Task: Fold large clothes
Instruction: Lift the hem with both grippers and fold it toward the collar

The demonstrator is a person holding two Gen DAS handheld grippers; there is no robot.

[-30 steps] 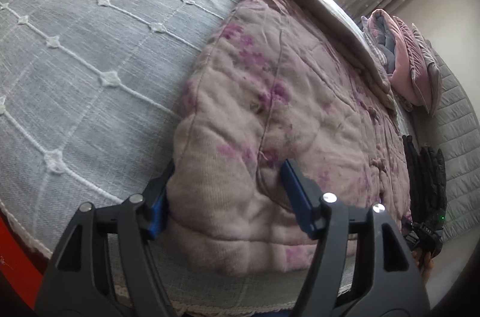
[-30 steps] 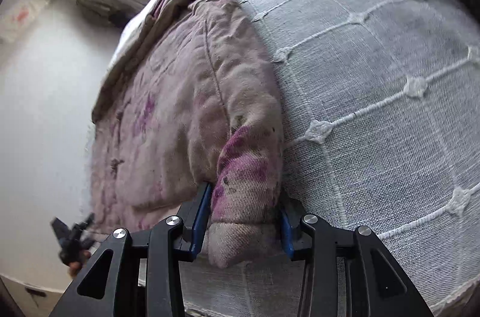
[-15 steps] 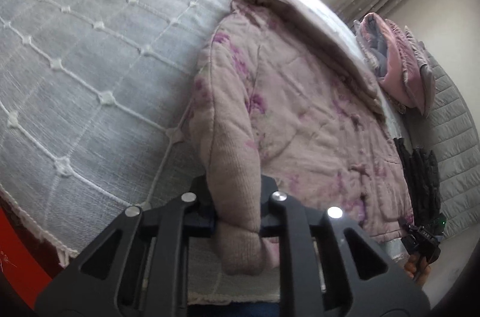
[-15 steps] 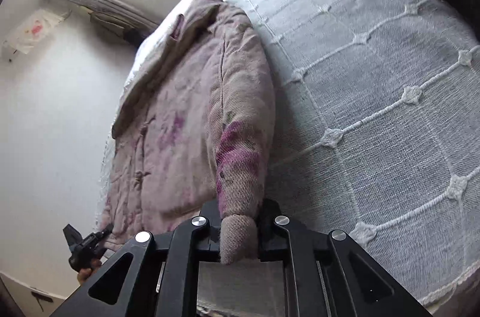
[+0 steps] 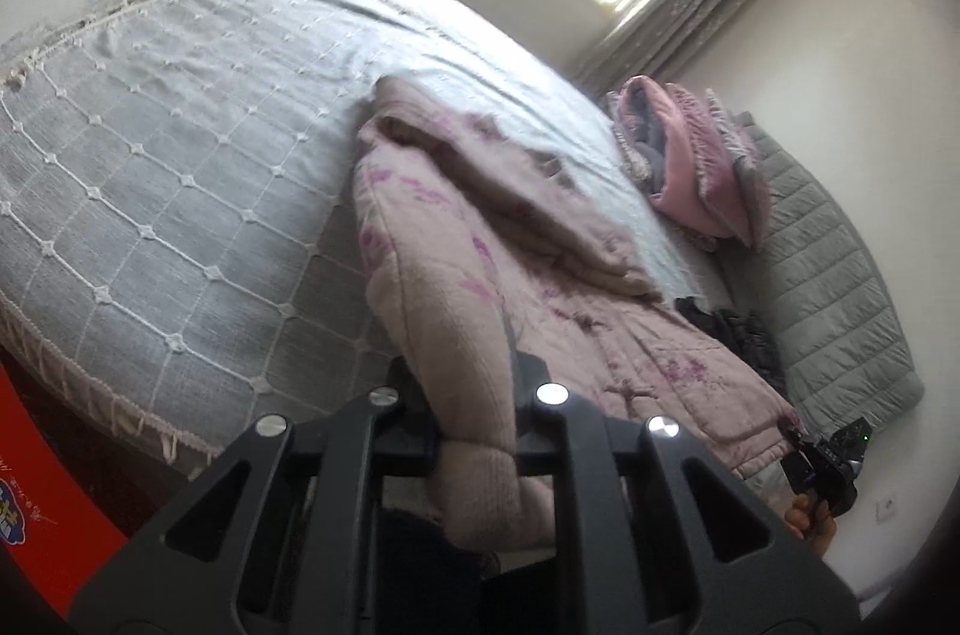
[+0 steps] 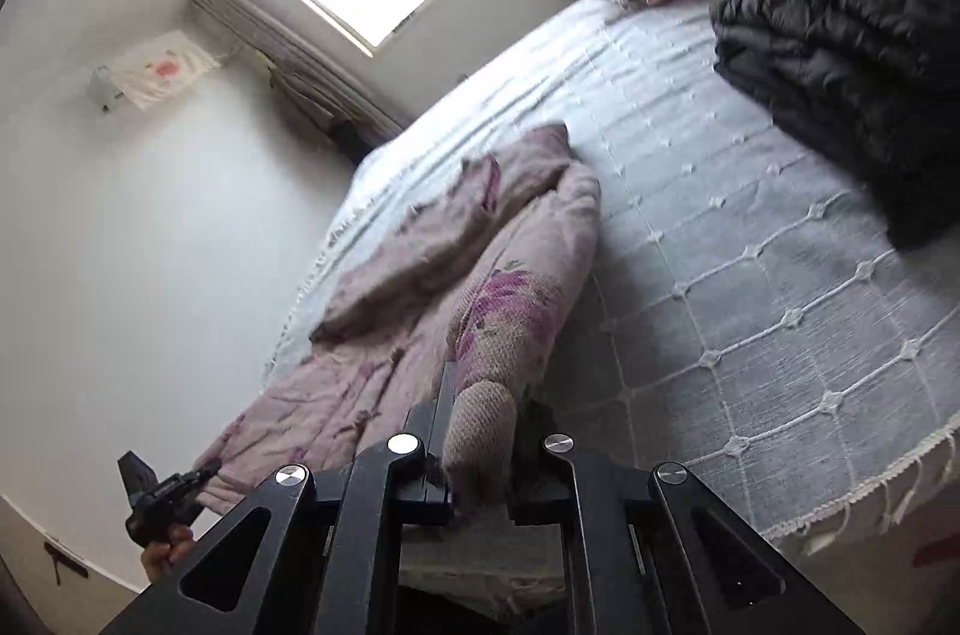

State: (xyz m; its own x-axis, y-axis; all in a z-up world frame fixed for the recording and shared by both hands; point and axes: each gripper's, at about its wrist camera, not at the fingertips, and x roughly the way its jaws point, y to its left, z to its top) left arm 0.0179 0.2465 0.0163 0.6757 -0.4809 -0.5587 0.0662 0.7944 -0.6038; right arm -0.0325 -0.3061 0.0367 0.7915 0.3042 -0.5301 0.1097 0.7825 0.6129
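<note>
A pink quilted jacket with purple flowers lies on the grey bedspread, its near edge lifted off the bed. My left gripper has one near corner of the jacket between its jaws, which are closing, and the pads press on the cloth. In the right wrist view the same jacket runs away from me, and my right gripper is shut on its other near corner. Each view shows the other gripper small at the far corner: the right gripper and the left gripper.
Folded pink bedding lies at the head of the bed, beside a grey quilted cover. A black puffy garment lies on the bedspread to the right. A red box stands by the bed's fringed edge.
Both grippers have shut on the jacket's near corners and risen, lifting that edge off the bed. Both views have pulled back, showing more of the room and window.
</note>
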